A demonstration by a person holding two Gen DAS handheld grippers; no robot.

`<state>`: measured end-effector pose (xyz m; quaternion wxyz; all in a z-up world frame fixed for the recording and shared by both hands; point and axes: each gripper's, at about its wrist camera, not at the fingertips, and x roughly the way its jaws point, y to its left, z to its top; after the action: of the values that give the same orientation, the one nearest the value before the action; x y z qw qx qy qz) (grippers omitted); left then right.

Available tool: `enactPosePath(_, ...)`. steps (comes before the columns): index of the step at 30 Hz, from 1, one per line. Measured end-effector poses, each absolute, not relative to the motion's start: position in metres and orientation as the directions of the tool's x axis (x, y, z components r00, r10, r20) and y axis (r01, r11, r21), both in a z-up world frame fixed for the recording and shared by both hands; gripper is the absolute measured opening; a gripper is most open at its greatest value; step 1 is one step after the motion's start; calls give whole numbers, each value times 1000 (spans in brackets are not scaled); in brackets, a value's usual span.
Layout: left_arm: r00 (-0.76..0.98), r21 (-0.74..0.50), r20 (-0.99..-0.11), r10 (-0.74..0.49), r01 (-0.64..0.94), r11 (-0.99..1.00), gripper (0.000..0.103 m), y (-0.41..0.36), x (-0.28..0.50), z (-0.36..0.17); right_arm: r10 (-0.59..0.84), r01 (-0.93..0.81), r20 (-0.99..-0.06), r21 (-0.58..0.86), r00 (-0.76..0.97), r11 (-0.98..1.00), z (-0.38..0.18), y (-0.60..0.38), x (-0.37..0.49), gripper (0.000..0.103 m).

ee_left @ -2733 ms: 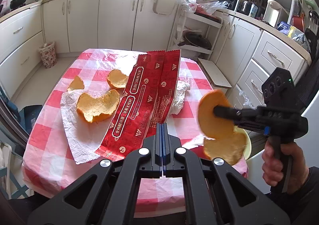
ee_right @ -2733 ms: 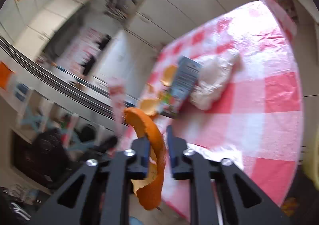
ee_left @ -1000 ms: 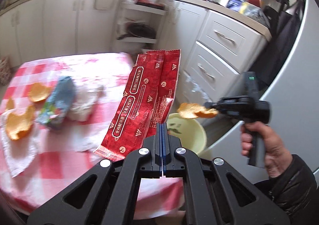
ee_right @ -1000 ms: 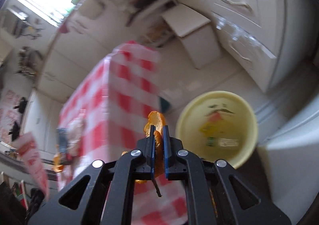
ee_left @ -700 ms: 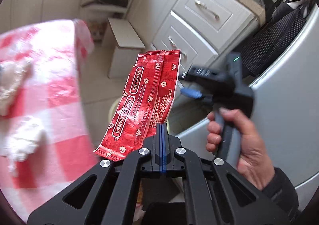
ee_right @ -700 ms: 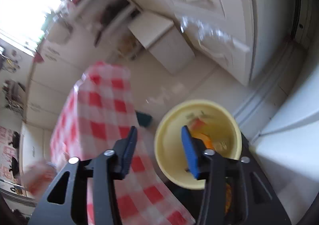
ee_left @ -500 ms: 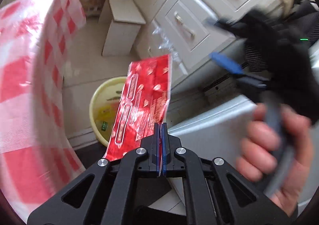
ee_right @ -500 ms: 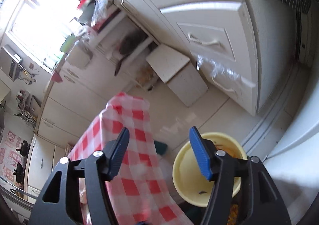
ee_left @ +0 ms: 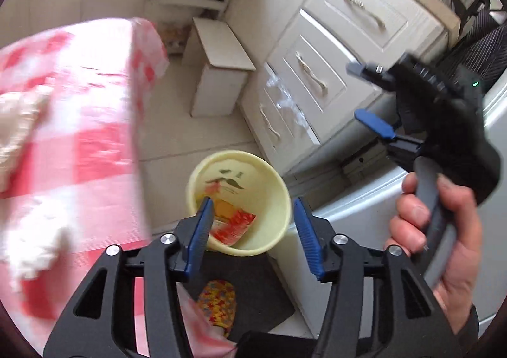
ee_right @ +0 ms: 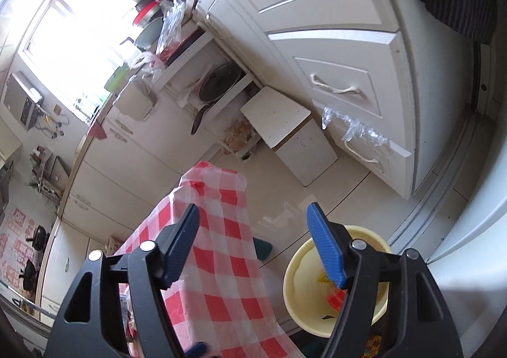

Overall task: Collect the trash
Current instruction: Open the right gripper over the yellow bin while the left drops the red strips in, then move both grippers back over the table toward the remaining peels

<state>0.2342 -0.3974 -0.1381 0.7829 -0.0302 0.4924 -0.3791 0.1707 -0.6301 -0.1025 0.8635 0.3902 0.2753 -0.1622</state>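
My left gripper [ee_left: 253, 232] is open and empty, right above a pale yellow trash bin [ee_left: 279, 186] on the floor. A red wrapper [ee_left: 233, 226] lies inside the bin, with something orange beside it. My right gripper [ee_left: 369, 94] is open and empty, held up to the right of the bin. In the right wrist view the right gripper [ee_right: 253, 245] is open, with the bin [ee_right: 299, 294] low at the right and the red wrapper [ee_right: 336, 299] in it. The table with a red-checked cloth [ee_left: 63, 142] is at the left.
White drawers [ee_left: 317, 72] and a small white stool [ee_left: 218, 72] stand behind the bin. A white appliance [ee_left: 364, 196] is right of it. A patterned slipper [ee_left: 218, 304] sits on a dark mat below. Crumpled white paper [ee_left: 28, 250] lies on the table.
The right gripper opened and dropped its orange peel into the bin, then rose. The left gripper carried the red wrapper from the table over the bin and opened; the wrapper fell in.
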Motion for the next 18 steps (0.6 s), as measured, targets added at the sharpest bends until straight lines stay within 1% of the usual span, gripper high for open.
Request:
enactPosePath(2,281,-396,-743,-607,547,738,52,-359,236,-124,-41,475,-606,578,794,663,-101,-620,177,68)
enactPosePath(6,438,-305,-725,-531,486,819,54,-273,231,-95,6,422,-613,551,790,720,-96,-592,189,70)
enactPosePath(8,521,-264,-706,-480,435,861,61,-226,226,-81,34,386,-618,531,785,754,-93,-574,196,70)
enactPosePath(11,618,-226,-686,-384,320,920,65,-152,222,-68,77,327,-623,507,779,797,-86,-544,204,71)
enactPosePath(15,641,-261,-711,-289,140,955,66,-63,230,-74,147,247,-613,510,776,824,-79,-504,208,73)
enactPosePath(18,642,-310,-719,-268,49,949,66,-18,233,-86,227,182,-604,538,764,823,-79,-468,211,74)
